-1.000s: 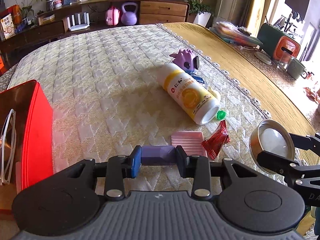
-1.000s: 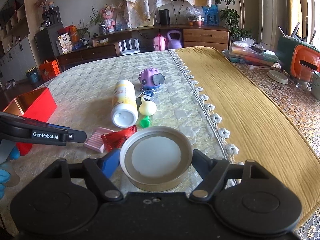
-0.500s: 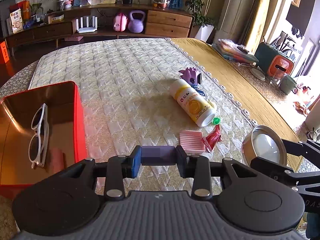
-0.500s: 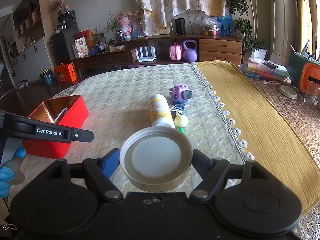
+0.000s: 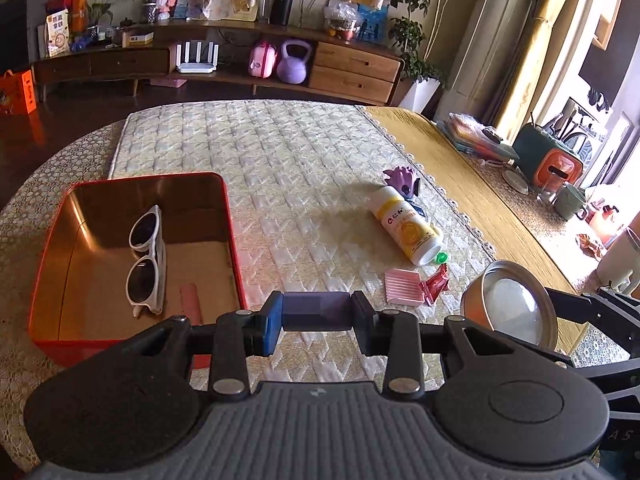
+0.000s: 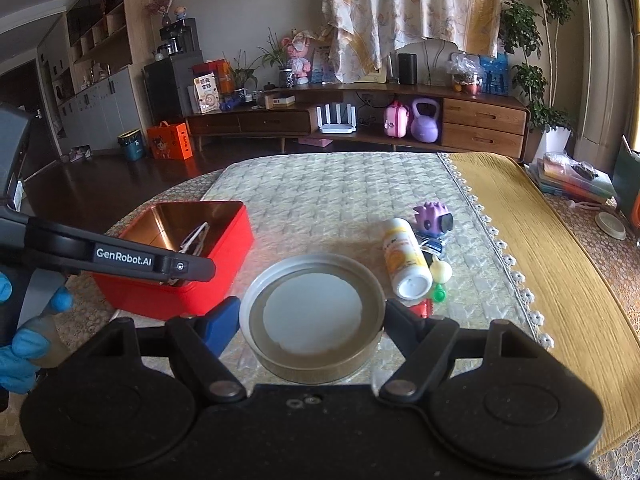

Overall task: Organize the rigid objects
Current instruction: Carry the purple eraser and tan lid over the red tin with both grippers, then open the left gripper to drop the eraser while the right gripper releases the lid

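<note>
Two things are in my grip at once: my left gripper (image 5: 317, 317) is clamped on a small purple block (image 5: 317, 312), and my right gripper (image 6: 312, 316) is squeezed around a round metal tin (image 6: 313, 316), rim to rim between the fingers. Both hang above the quilted cloth (image 5: 288, 184), clear of it. The red box (image 5: 132, 256) sits ahead and to the left of the block, with white sunglasses (image 5: 146, 260) lying along its left half and a small pink strip (image 5: 190, 300) near its front wall.

To do this step well, I judge the block should travel left over the near rim and come down on the bare floor of the box to the right of the sunglasses, low enough that it does not bounce on the metal when I let go. The tin is wide, so I would bring it in second and flat, keeping my two grippers from crossing. Left on the cloth are a white bottle (image 5: 404, 226), a purple toy (image 5: 400, 180), a pink ridged pad (image 5: 403, 287) and a red wrapper (image 5: 437, 289).
</note>
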